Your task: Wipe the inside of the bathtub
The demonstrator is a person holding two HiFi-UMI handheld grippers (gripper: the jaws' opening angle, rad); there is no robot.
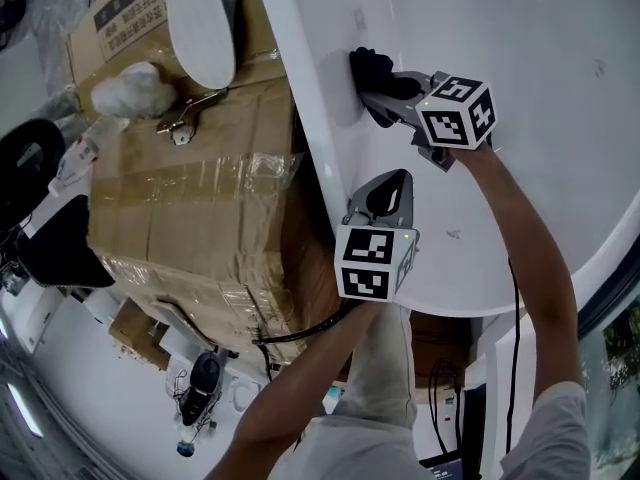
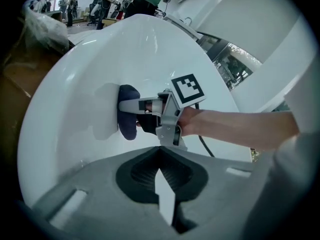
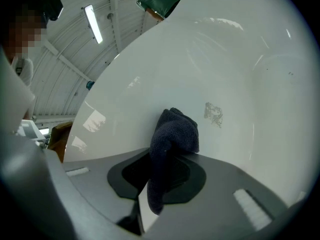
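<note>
Left gripper (image 1: 388, 196): it is held over the inner wall of the bathtub (image 1: 520, 58), close to the rim. In the left gripper view the fingers (image 2: 145, 164) are closed tip to tip. Nothing is between them, and only white tub wall shows through the gap behind the tips.

Right gripper (image 1: 392, 93): it is positioned further into the tub, beyond the left gripper. Its fingers are clamped on a dark cloth (image 1: 368, 66). In the right gripper view the cloth (image 3: 172, 139) runs down between the fingers. The bunched end of the cloth stands out past the fingertips and is pressed against the tub wall. The left gripper view shows the same contact from the side, with the cloth flat against the white surface.

Bathtub contents: the dark cloth and the two grippers. A small grey smudge (image 3: 214, 114) is on the wall just beside the cloth, to its right in the right gripper view.

Outside the tub: a taped cardboard box (image 1: 200, 218) stands against the tub's outer side. The box top carries these items:
- a white crumpled wad (image 1: 135, 88);
- a small metal fitting (image 1: 182, 123), just beside the wad;
- a white oval part (image 1: 200, 18), at the far edge.
</note>
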